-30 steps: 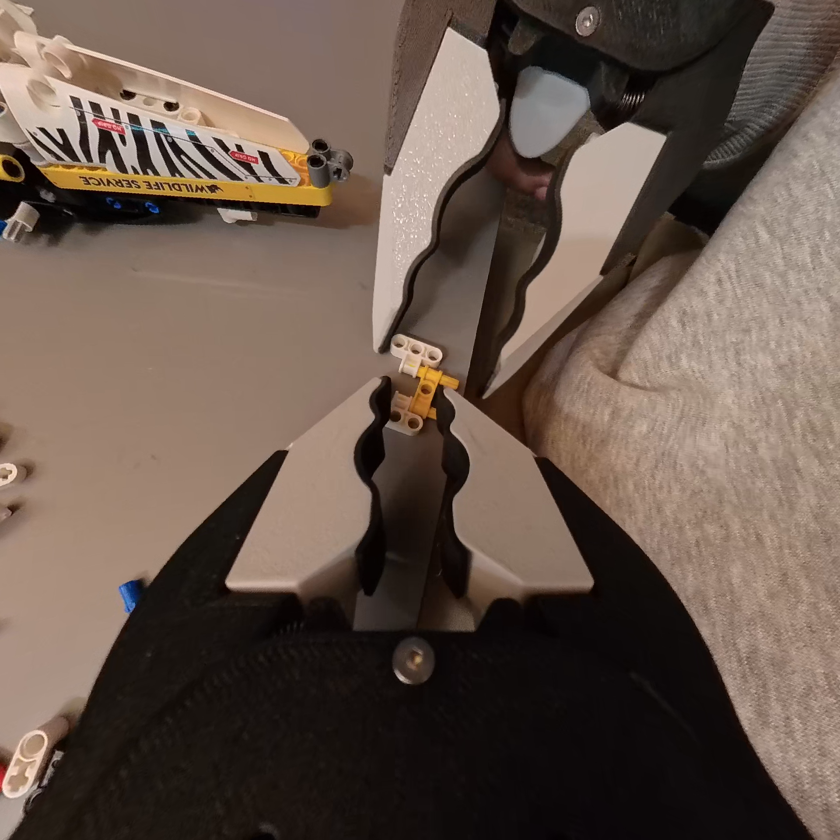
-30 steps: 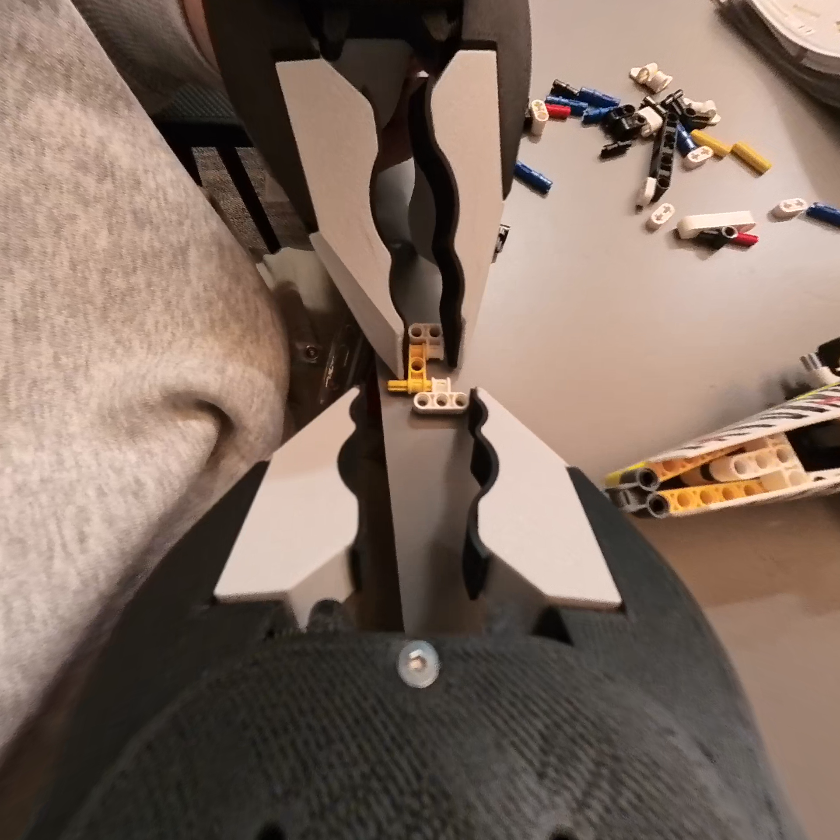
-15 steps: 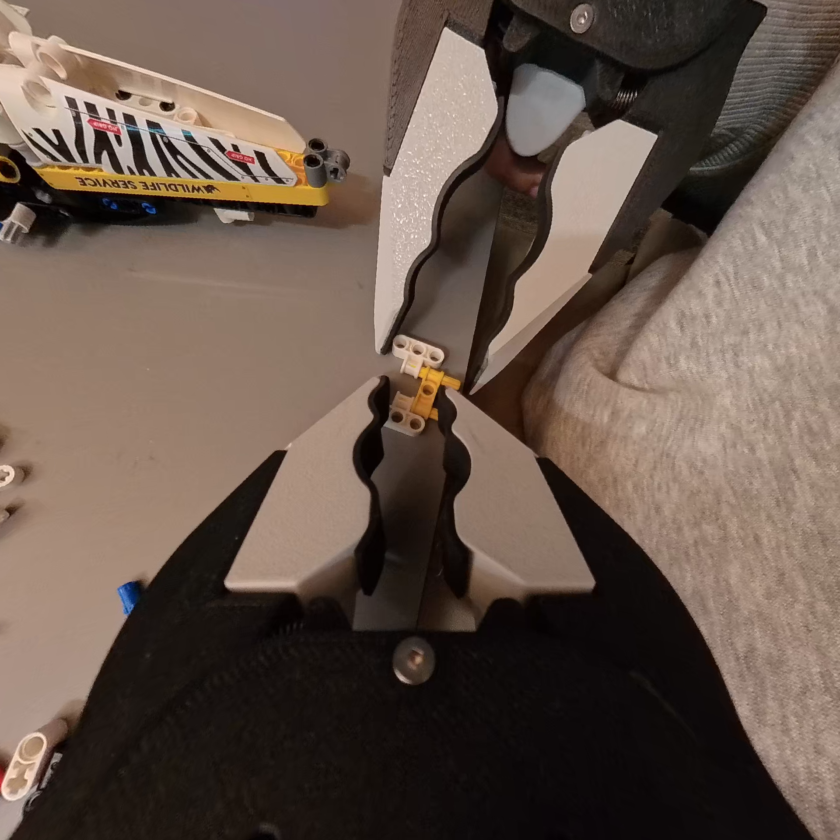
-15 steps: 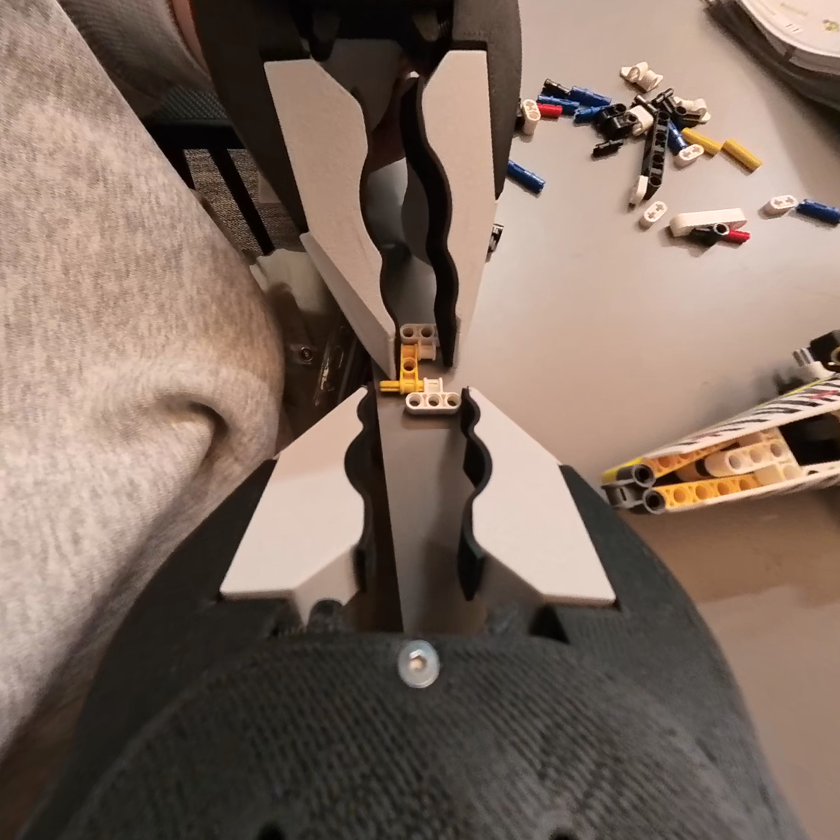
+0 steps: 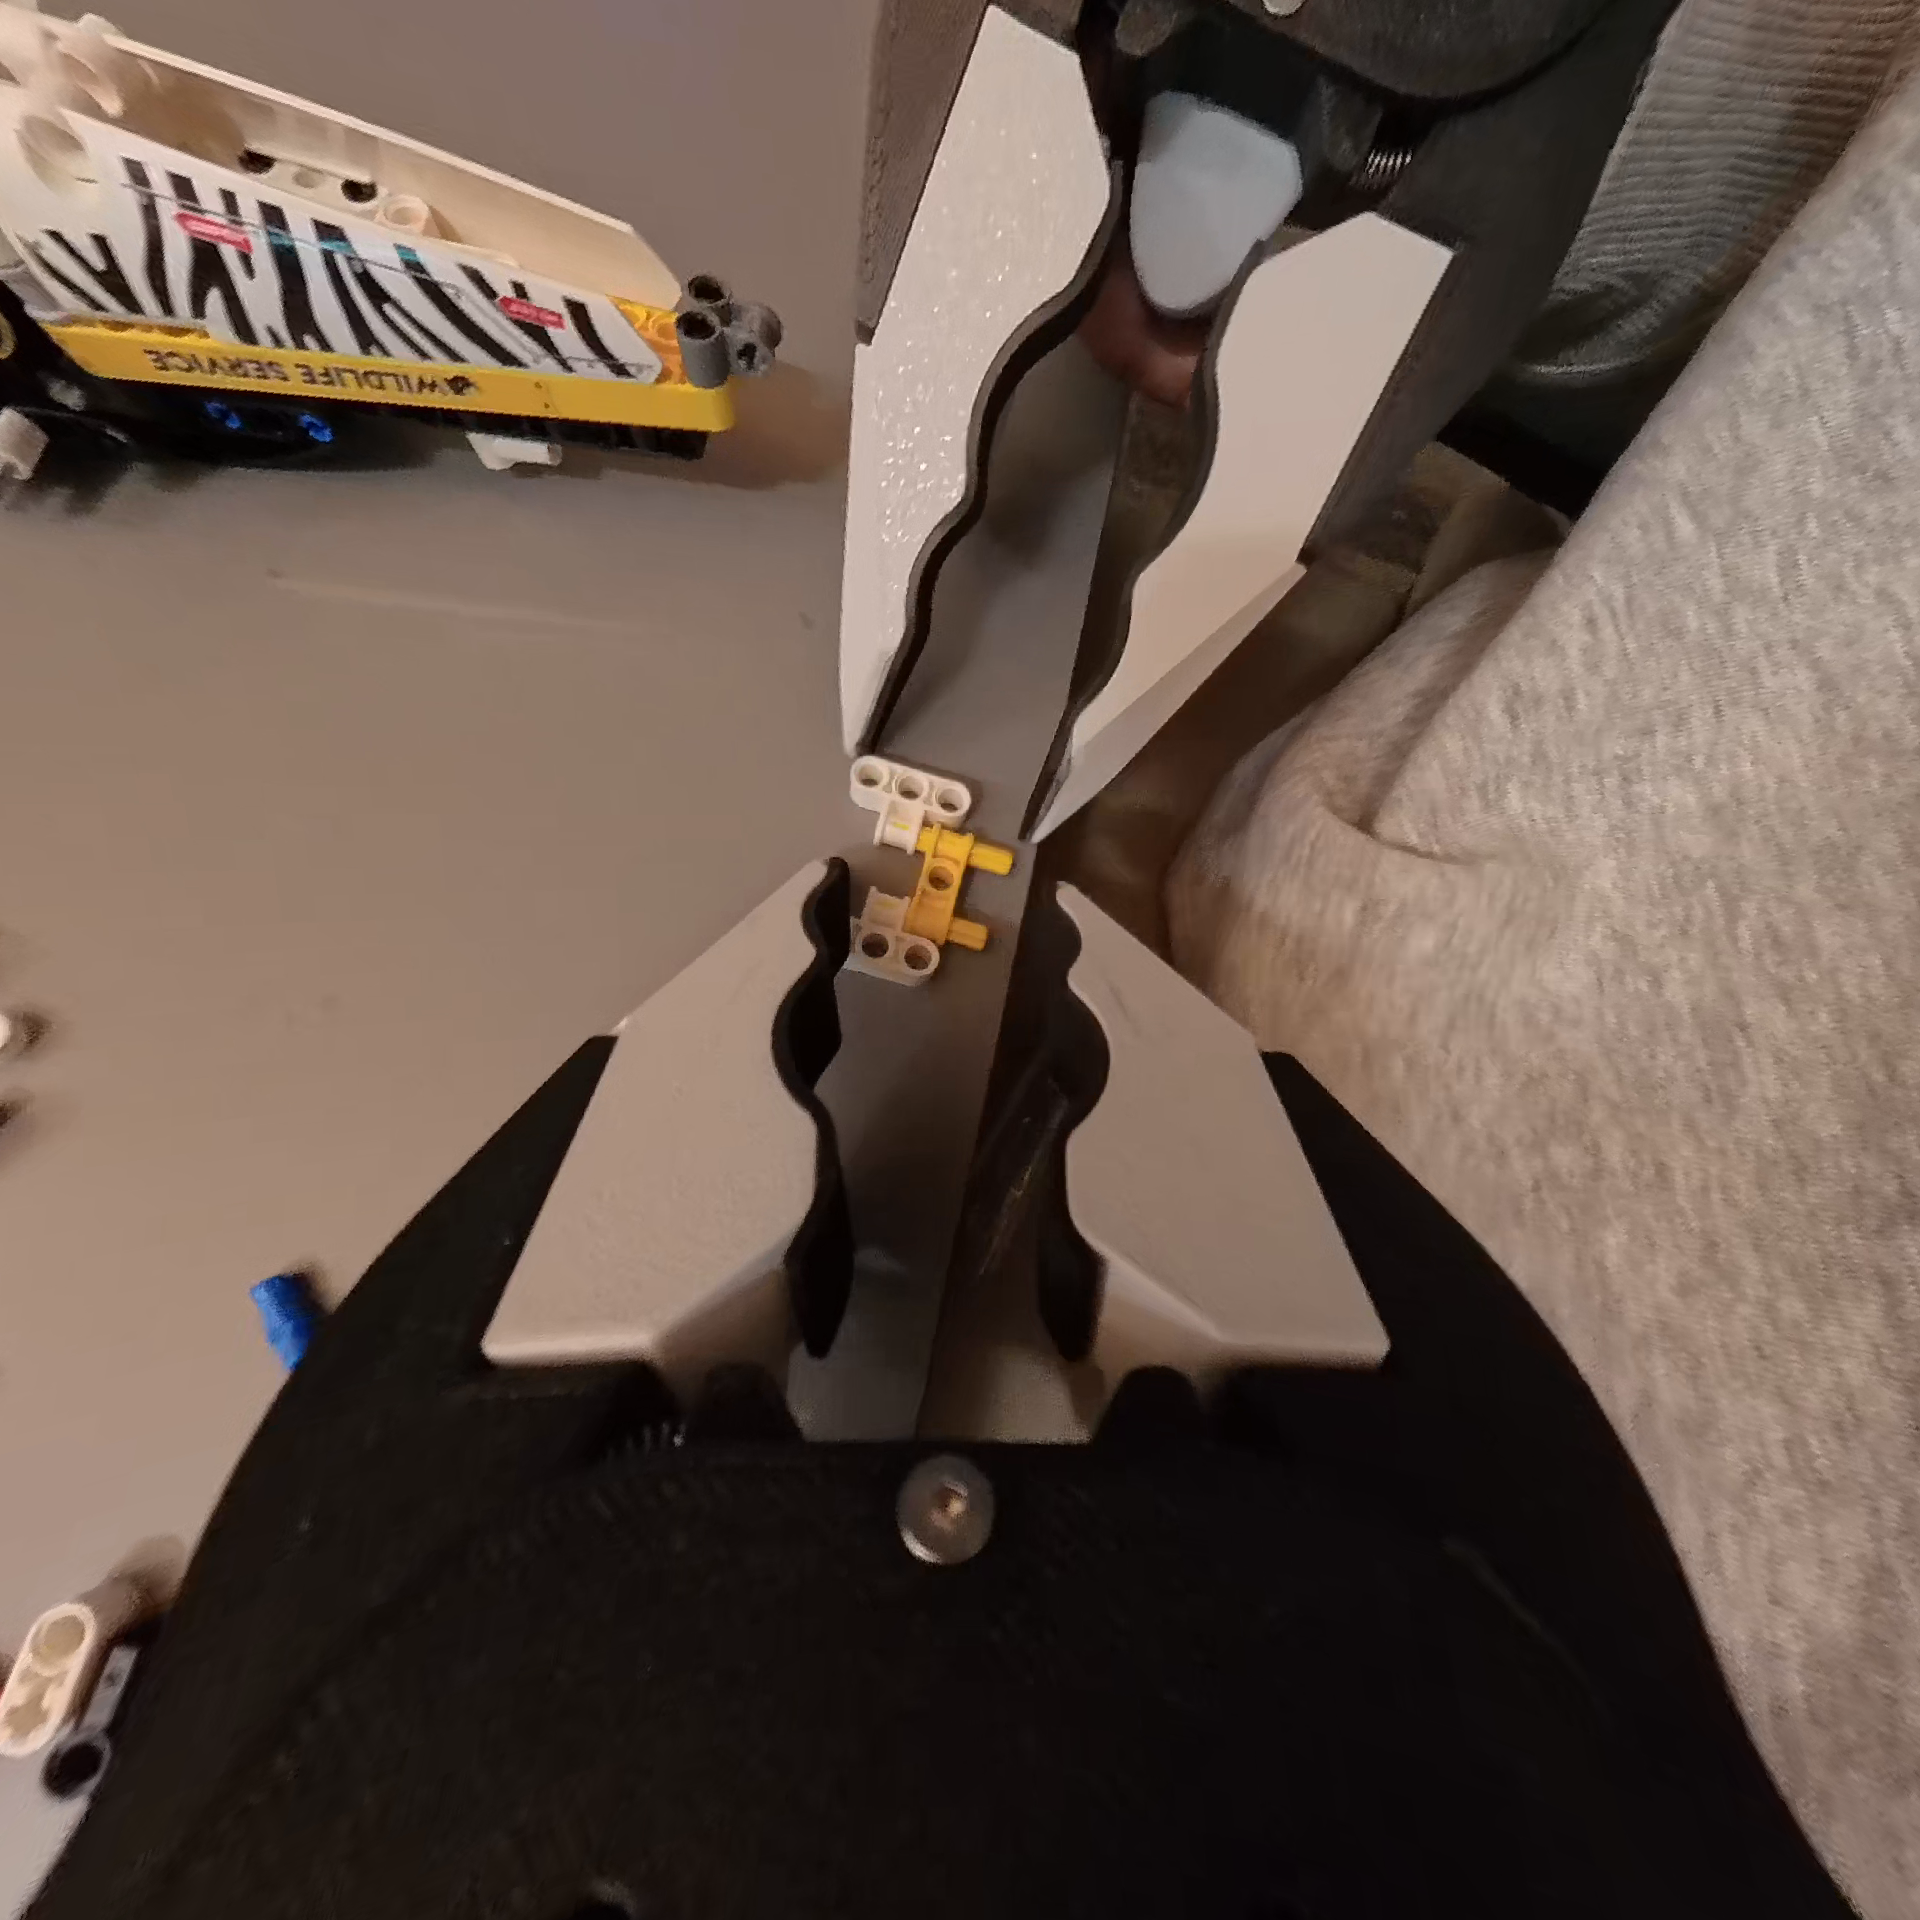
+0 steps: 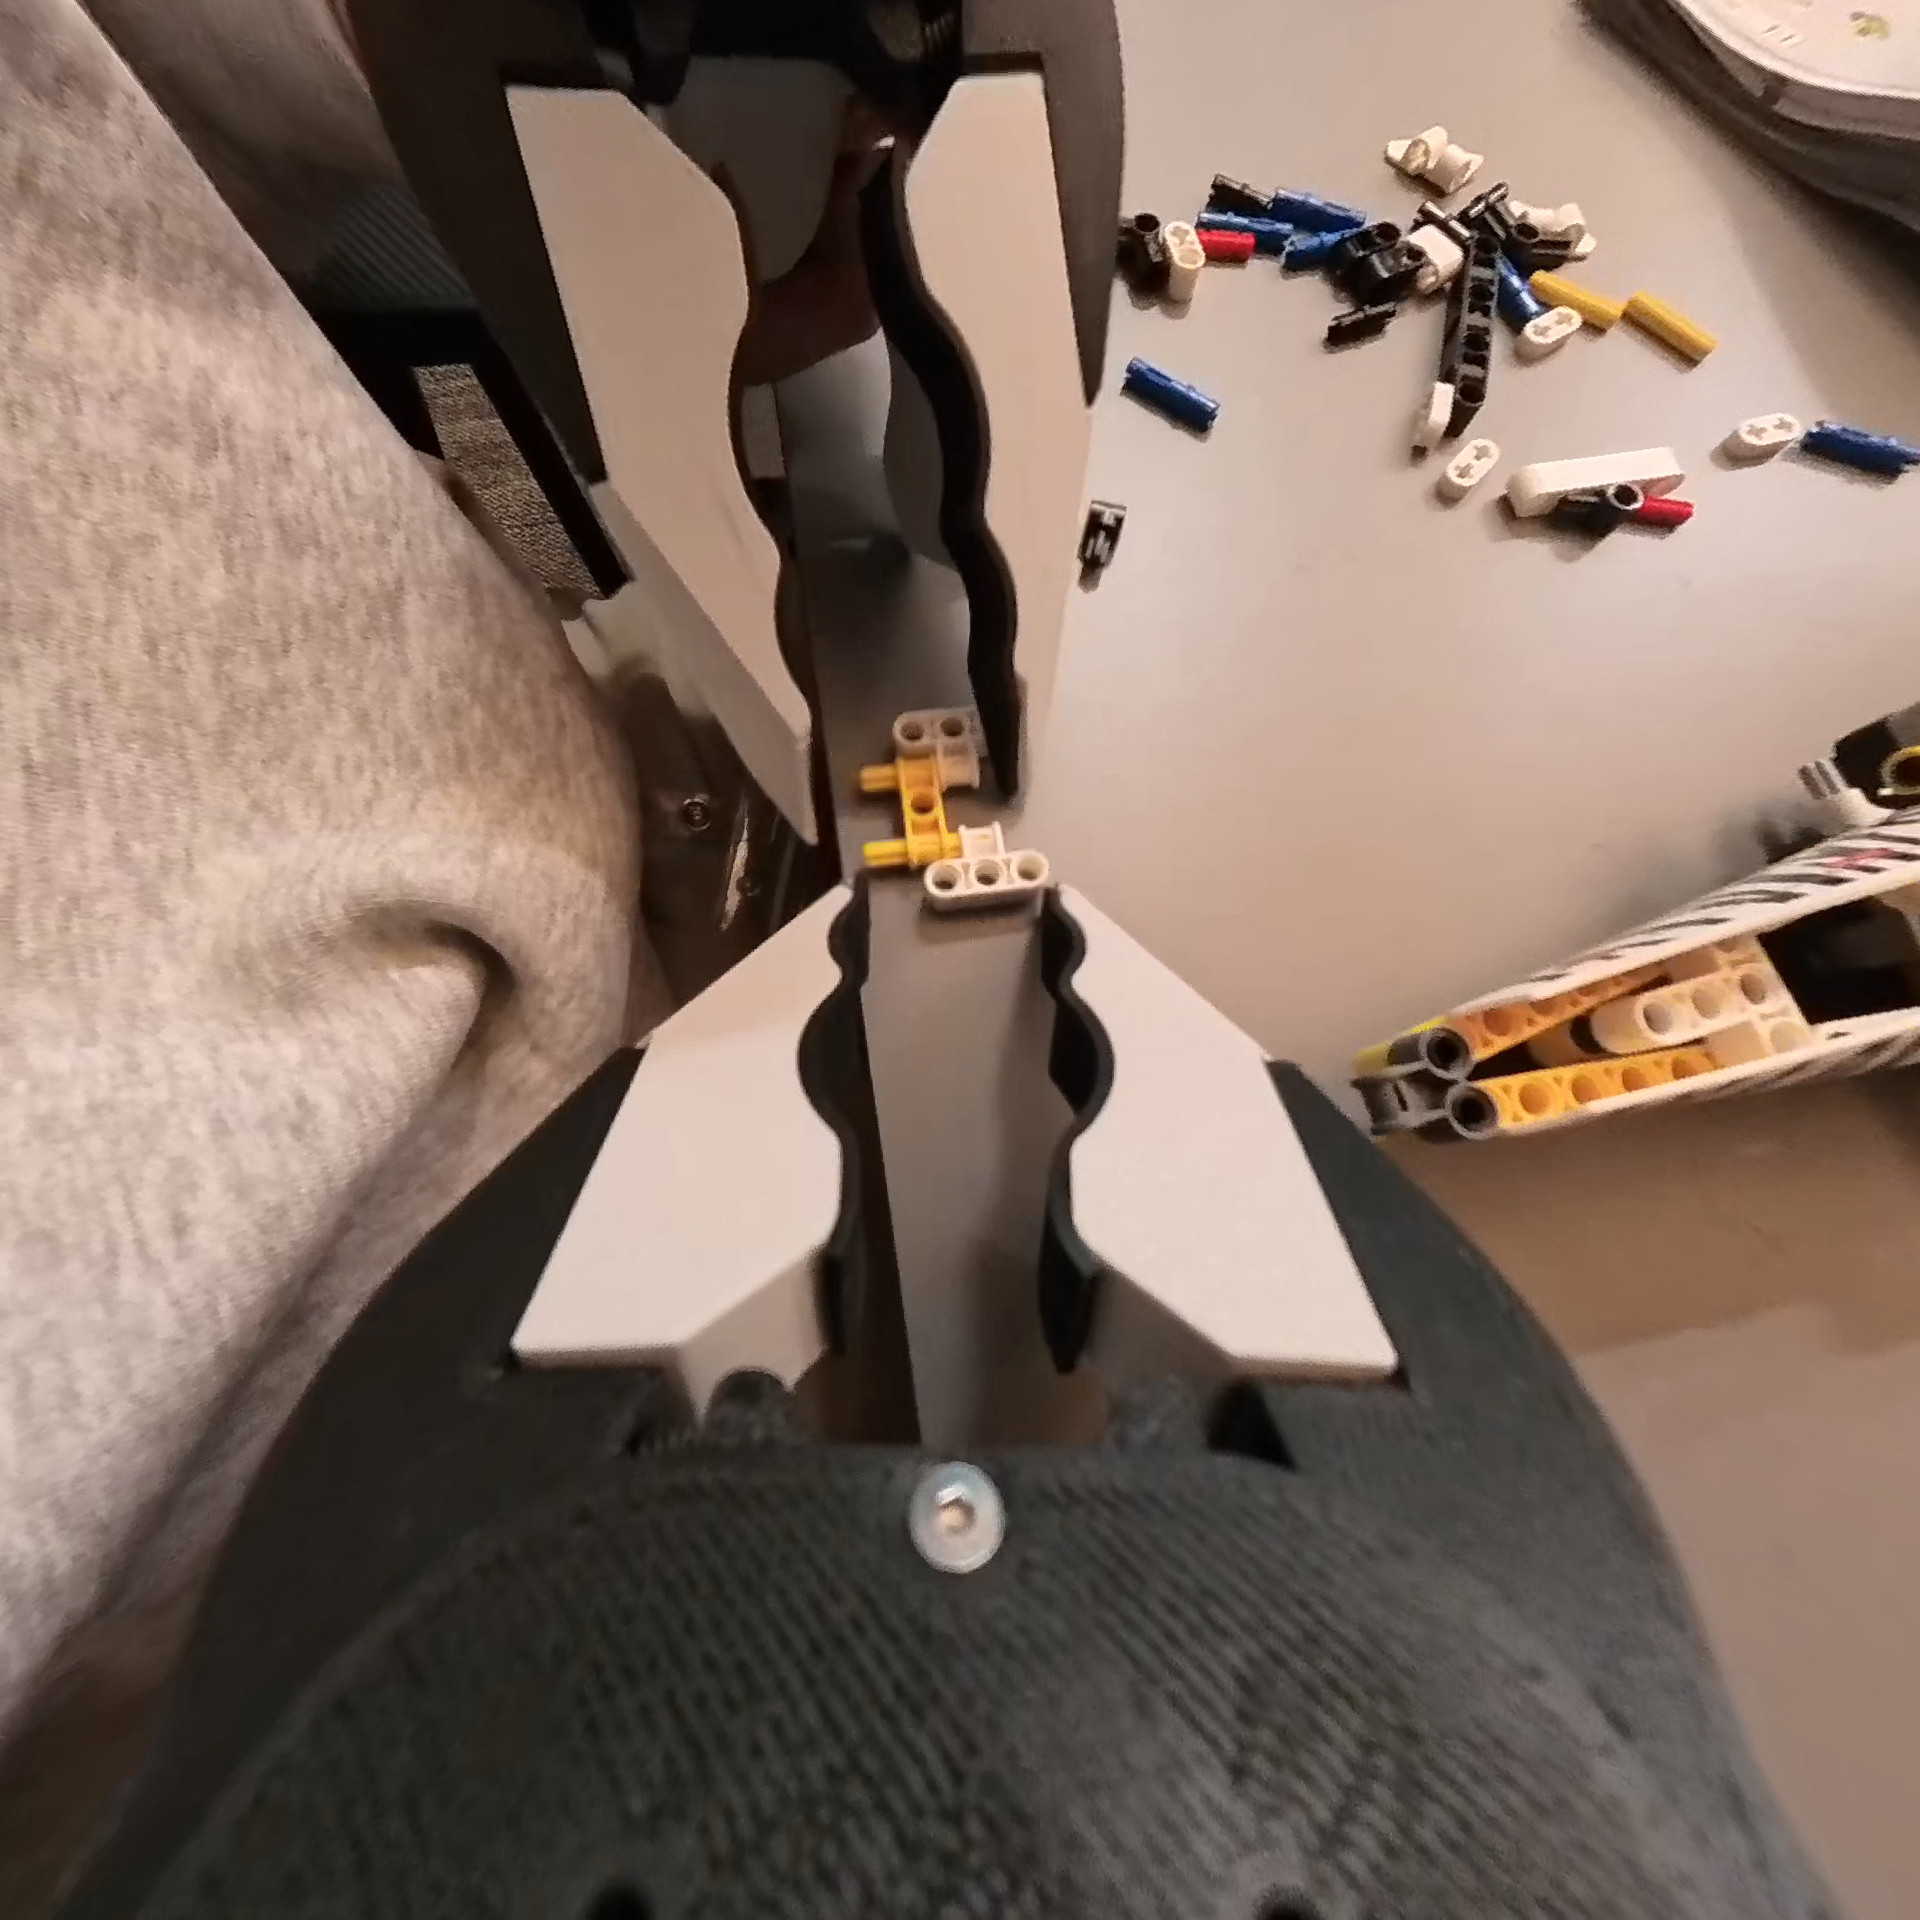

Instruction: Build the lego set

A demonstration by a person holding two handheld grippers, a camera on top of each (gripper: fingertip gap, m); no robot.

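Note:
A small assembly hangs in the air between the two gripper tips: a white three-hole piece point(image 5: 909, 795), a yellow connector point(image 5: 940, 883) and a short white piece point(image 5: 894, 935). My right gripper point(image 6: 956, 899) is shut across the three-hole piece point(image 6: 987, 878) and a yellow pin end point(image 6: 883, 852). In the left wrist view it point(image 5: 951, 790) comes in from above. My left gripper point(image 5: 940, 888) is open around the short white piece, with only its left finger close to it. It also shows at the top of the right wrist view point(image 6: 904, 800).
The zebra-striped white and yellow model point(image 5: 343, 301) lies on the grey table point(image 5: 364, 779), also seen in the right wrist view point(image 6: 1621, 1039). A pile of loose parts point(image 6: 1455, 260) lies farther back. A person's grey-clothed lap point(image 5: 1558, 935) is beside the grippers. My two grippers' fingertips are within a few centimetres of each other.
My left gripper's jaws have opened off the short white piece. My right gripper's jaws have closed in on the three-hole end. The assembly has shifted slightly.

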